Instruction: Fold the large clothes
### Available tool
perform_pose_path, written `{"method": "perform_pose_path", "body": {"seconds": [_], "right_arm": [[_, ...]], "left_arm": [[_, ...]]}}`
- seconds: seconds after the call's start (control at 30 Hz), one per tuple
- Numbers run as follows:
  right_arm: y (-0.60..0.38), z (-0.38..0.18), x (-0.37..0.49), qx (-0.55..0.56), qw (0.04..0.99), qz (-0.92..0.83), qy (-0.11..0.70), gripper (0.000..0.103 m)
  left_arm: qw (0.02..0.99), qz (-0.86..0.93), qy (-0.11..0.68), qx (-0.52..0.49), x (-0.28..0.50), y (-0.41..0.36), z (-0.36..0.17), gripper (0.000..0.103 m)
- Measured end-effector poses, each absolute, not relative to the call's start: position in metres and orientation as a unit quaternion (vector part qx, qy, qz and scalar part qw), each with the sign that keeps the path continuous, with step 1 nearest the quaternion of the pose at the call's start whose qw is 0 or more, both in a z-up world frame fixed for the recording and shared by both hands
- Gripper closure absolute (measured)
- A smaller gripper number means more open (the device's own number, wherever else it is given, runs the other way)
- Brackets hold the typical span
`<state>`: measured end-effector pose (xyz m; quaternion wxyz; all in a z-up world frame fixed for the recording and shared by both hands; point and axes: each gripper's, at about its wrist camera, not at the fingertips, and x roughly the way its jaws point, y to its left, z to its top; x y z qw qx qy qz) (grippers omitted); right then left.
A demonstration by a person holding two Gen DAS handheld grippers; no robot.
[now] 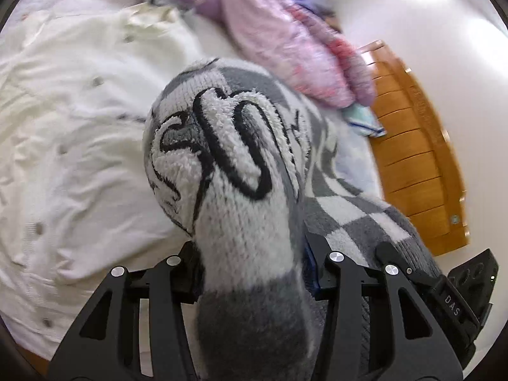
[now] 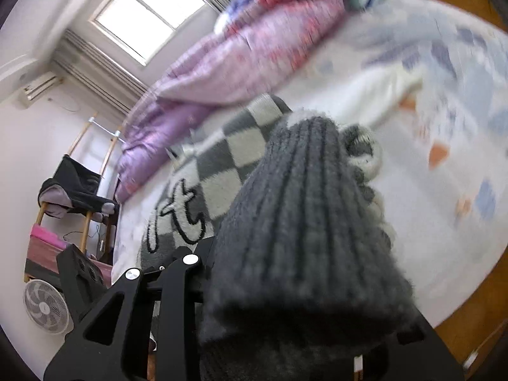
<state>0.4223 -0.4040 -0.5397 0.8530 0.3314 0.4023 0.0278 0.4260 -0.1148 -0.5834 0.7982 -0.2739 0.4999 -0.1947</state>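
Gripping the checkered knit sweater (image 1: 241, 165) in both: left gripper (image 1: 250, 260) clamps a bunched fold, right gripper (image 2: 285, 285) pinches the dark ribbed hem (image 2: 304, 222). Sweater hangs partly lifted over the bed (image 2: 444, 254) — thick, soft, floppy, not slippery; edges are best holds. No containers visible.

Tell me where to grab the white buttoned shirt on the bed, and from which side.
Take the white shirt at its collar, coming from above. The shirt lies spread flat, and the collar stands up in thick folds that a claw can pinch.
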Motion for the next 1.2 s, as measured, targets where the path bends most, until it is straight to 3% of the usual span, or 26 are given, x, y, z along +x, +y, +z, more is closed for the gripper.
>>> {"method": "perform_pose_path", "body": {"seconds": [0.27, 0.43, 0.63, 0.73, 0.87, 1.1, 1.2], "right_arm": [[-0.524, -0.475, 0.416, 0.286, 0.903, -0.014, 0.321, 0.073], [-0.59, -0.483, 0.411, 0.277, 0.916, -0.031, 0.289, 0.072], [-0.649, -0.634, 0.41, 0.398, 0.822, -0.069, 0.402, 0.072], [-0.646, -0.712, 0.406, 0.41, 0.766, -0.099, 0.486, 0.07], [-0.646, -0.728, 0.4, 0.397, 0.749, -0.108, 0.519, 0.06], [-0.656, -0.698, 0.388, 0.358, 0.738, -0.104, 0.562, 0.047], [-0.663, -0.676, 0.376, 0.318, 0.743, -0.099, 0.581, 0.047]], "left_arm": [[0.788, -0.278, 0.444, -0.324, 0.432, -0.245, -0.557, 0.057], [0.774, -0.321, 0.425, -0.342, 0.428, -0.319, -0.579, 0.057], [0.769, -0.249, 0.54, -0.233, 0.432, -0.36, -0.683, 0.056], [0.765, -0.231, 0.574, -0.181, 0.42, -0.363, -0.72, 0.05], [0.771, -0.216, 0.581, -0.142, 0.405, -0.358, -0.729, 0.036], [0.791, -0.219, 0.559, -0.115, 0.419, -0.34, -0.675, 0.037], [0.812, -0.235, 0.527, -0.091, 0.416, -0.327, -0.639, 0.036]]}}
